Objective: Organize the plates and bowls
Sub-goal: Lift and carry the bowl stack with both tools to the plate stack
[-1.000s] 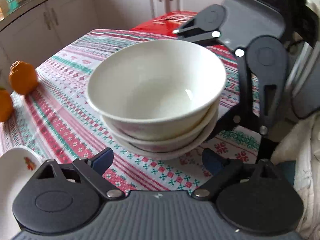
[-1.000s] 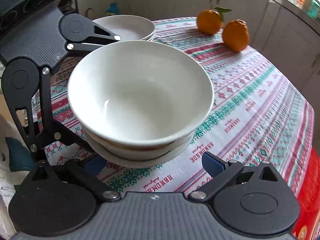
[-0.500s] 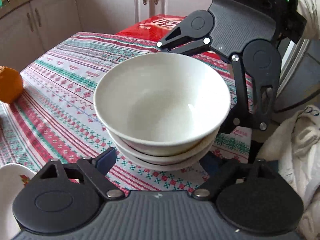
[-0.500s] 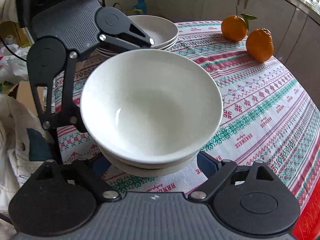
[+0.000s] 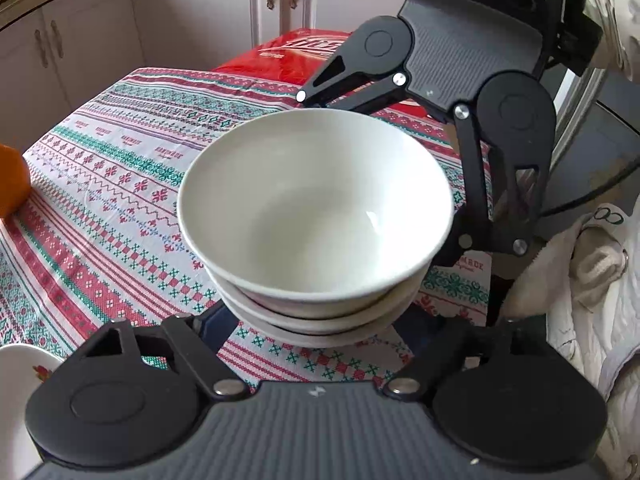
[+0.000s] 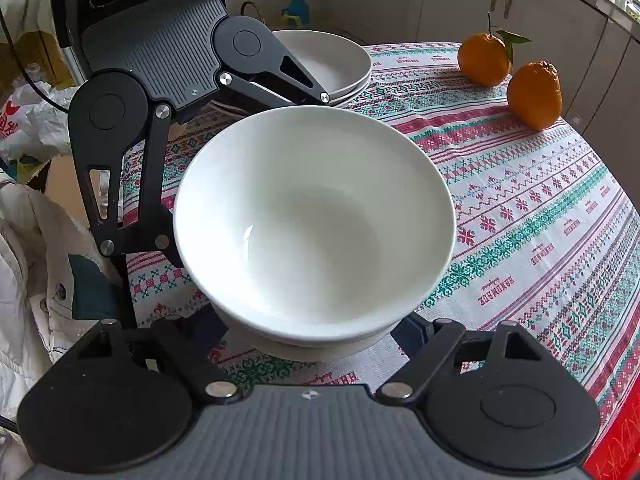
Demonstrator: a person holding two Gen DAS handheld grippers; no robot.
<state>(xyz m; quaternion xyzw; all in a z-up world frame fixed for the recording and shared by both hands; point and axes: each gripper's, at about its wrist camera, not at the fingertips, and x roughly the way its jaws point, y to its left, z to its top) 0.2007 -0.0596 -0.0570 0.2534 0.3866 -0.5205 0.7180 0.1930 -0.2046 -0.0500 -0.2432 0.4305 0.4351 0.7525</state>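
A stack of white bowls (image 5: 316,216) is held above the patterned tablecloth (image 5: 120,184), between my two grippers, which face each other. My left gripper (image 5: 316,332) has its fingers spread under the near side of the stack. My right gripper (image 6: 308,332) has its fingers spread under the opposite side of the same stack (image 6: 316,216). Each gripper's body shows in the other's view, the right gripper (image 5: 460,92) and the left gripper (image 6: 172,92). A second stack of white bowls and plates (image 6: 332,64) stands on the table behind the left gripper.
Two oranges (image 6: 512,76) lie on the tablecloth at the far right in the right wrist view. A white dish with a red motif (image 5: 20,392) sits at the lower left in the left wrist view. A red box (image 5: 296,56) lies past the table edge. Cabinets (image 5: 200,12) stand behind.
The bowl stack has risen off the tablecloth between the two grippers and sits higher above it. Both cameras have tilted, so more of the cabinets shows.
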